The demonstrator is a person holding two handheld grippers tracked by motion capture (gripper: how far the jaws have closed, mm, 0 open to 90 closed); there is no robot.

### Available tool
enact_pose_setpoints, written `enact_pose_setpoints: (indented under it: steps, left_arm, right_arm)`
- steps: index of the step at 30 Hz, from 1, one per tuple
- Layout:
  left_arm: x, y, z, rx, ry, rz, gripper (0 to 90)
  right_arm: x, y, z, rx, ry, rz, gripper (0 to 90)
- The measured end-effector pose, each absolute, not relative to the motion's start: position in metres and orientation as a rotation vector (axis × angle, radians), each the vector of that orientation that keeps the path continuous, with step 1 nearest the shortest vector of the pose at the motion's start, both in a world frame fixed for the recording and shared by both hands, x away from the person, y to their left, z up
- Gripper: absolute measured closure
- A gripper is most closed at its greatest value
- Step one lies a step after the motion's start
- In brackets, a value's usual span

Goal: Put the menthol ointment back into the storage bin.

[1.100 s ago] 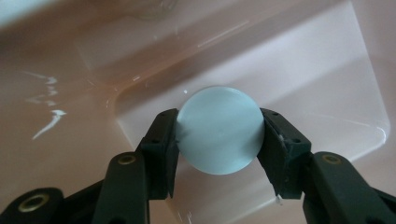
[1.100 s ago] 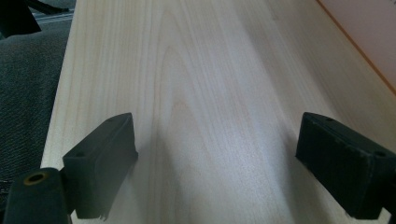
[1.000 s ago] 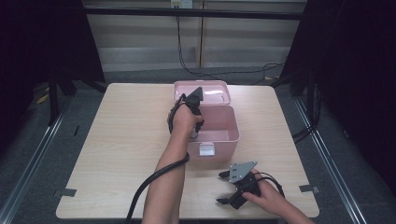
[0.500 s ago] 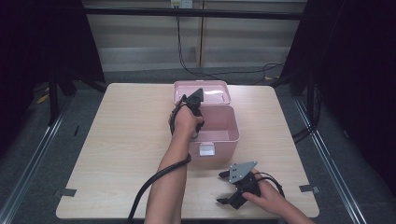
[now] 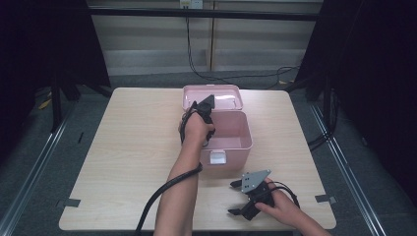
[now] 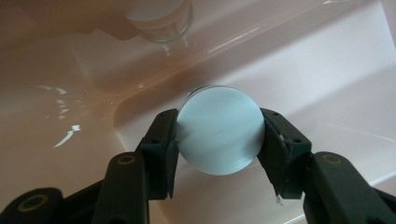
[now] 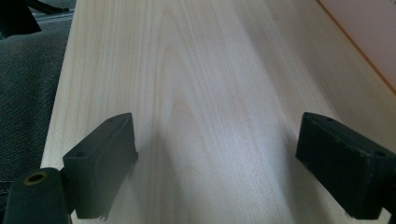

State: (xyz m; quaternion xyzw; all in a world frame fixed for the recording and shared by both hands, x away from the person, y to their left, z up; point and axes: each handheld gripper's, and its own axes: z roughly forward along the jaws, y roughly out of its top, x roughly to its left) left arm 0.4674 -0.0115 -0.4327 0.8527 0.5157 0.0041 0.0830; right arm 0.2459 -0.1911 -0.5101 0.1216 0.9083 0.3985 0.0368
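Note:
A pink box [image 5: 235,148] stands open at the table's middle, its lid [image 5: 221,95] leaning back behind it. My left gripper [image 5: 205,112] reaches down inside the box. In the left gripper view its jaws [image 6: 219,116] are shut on a round pale blue capped object [image 6: 219,142] just above the box's pink floor [image 6: 327,93]. A clear glass jar [image 6: 161,18] stands farther in, at the top of that view. My right gripper [image 5: 235,198] rests on the table in front of the box to the right, open, with bare wood between its fingers [image 7: 105,158].
The wooden table [image 5: 128,147] has wide free room left of the box. Its edge runs close by the right gripper [image 7: 215,130], with dark floor [image 7: 28,84] past it. A cable [image 5: 162,189] trails from the left arm toward the front edge.

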Motion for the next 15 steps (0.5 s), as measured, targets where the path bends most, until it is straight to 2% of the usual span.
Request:
enact_pose_setpoints:
  steps: [15]
  left_arm:
    - [0.4668,-0.0118,-0.4330,2.549,1.565,-0.009,49.7]
  right_arm:
    - [0.2459,-0.1911,-0.5102,0.373,2.787,1.222,11.2]
